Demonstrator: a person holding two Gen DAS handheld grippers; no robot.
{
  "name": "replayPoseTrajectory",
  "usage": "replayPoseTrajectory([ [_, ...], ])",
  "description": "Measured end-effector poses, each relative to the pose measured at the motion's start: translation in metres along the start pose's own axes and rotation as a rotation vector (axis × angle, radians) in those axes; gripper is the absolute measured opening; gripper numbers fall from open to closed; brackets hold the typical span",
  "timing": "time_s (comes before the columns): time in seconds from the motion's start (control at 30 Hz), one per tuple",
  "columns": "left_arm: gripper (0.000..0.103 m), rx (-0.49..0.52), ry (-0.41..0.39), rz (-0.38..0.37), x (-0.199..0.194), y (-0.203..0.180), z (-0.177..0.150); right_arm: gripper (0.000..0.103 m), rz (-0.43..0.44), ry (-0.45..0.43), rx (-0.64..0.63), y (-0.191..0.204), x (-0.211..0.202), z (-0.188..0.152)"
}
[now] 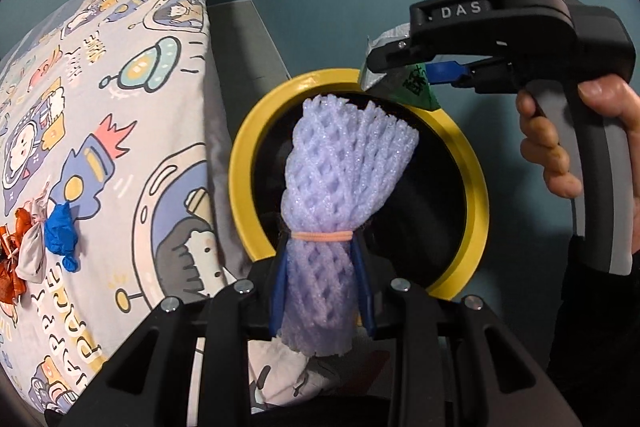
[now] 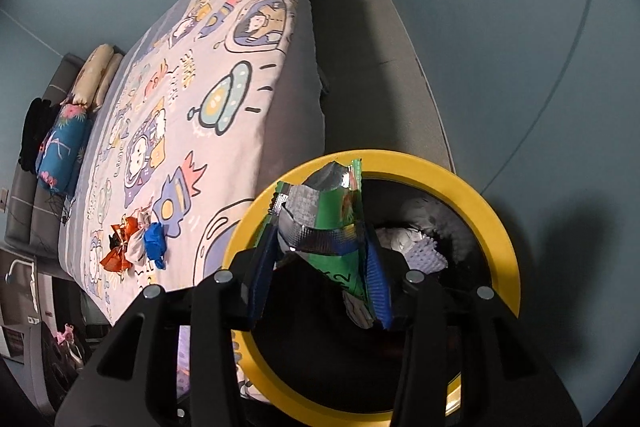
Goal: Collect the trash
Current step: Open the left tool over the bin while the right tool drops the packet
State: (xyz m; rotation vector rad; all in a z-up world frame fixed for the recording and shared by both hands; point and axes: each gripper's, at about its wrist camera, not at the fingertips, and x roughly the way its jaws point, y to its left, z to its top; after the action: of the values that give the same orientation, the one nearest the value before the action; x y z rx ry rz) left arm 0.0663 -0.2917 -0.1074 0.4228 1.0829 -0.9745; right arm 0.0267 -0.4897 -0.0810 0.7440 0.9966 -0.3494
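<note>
Your left gripper (image 1: 320,291) is clamped on a lilac foam fruit net (image 1: 340,195) tied with an orange band, held over the mouth of the yellow-rimmed bin (image 1: 244,163) beside the bed (image 1: 120,107). Your right gripper (image 2: 316,279) is pinched on a green and silver snack wrapper (image 2: 324,223) above the same bin's rim. On the bedsheet lie 3 more scraps: an orange wrapper (image 2: 118,251), a pale crumpled piece (image 2: 136,247) and a blue glove (image 2: 155,241)

Both fisheye wrist cameras look forward and down along their fingers, close above the round yellow-rimmed black trash bin (image 1: 476,211) (image 2: 508,227). Both share the cartoon-printed bed sheet (image 1: 120,107) (image 2: 224,75) on their left side. The left view also shows the right hand-held gripper (image 1: 390,61) nearby.
</note>
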Motion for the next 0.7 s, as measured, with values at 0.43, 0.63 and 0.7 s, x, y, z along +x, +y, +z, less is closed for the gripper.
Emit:
replayPoseTrajectory([
  [0.43,0.033,0.036,0.01,-0.003,0.006,-0.016,-0.001,0.049,0.016,-0.008,0.034,-0.016,-0.001,0.003],
  [0.63,0.049,0.03,-0.001,-0.008,0.003,-0.015,-0.001,0.054,0.013,-0.017,0.042,-0.017,-0.005,0.004],
  [0.7,0.051,0.027,-0.007,-0.011,0.0,-0.013,-0.001,0.054,0.014,-0.021,0.041,-0.017,-0.007,0.005],
])
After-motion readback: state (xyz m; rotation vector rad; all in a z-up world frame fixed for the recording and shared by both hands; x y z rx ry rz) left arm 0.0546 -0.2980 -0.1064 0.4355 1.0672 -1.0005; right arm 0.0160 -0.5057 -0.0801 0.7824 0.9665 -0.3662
